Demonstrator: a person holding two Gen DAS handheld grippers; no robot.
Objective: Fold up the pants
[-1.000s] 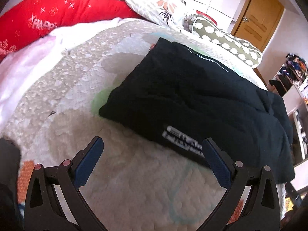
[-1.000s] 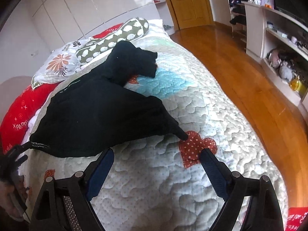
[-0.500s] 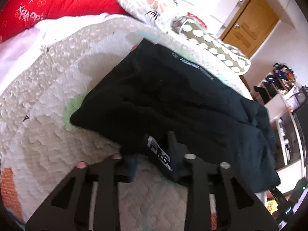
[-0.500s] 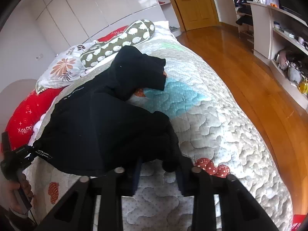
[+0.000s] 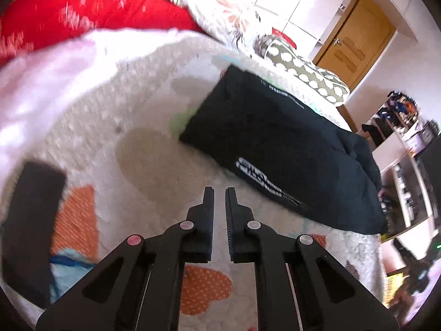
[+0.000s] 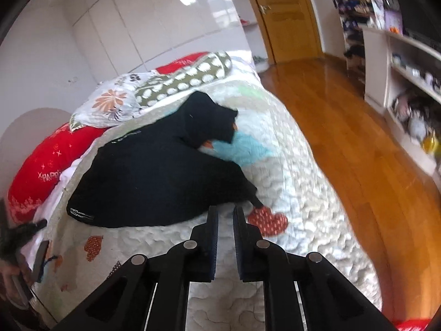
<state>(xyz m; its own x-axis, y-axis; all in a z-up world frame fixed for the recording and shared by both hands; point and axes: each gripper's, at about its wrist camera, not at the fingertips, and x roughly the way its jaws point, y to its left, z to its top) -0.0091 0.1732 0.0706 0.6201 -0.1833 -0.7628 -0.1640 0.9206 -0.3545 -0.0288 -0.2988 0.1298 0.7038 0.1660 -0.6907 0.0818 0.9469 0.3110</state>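
Lying ahead of both tools, the pants (image 5: 278, 149) rest on the bed (image 5: 154, 165): soft, limp, light. Left tool (image 5: 219, 193) and right tool (image 6: 225, 211) are nearly closed, empty. Grip near-edge corners.

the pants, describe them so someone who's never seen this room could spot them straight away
Start at the bed's pale quilt with its coloured patches. The pants are the big black heap lying across the middle of it, below the pillows. Nothing else on the quilt is solid black, and a small white printed logo sits near one edge.
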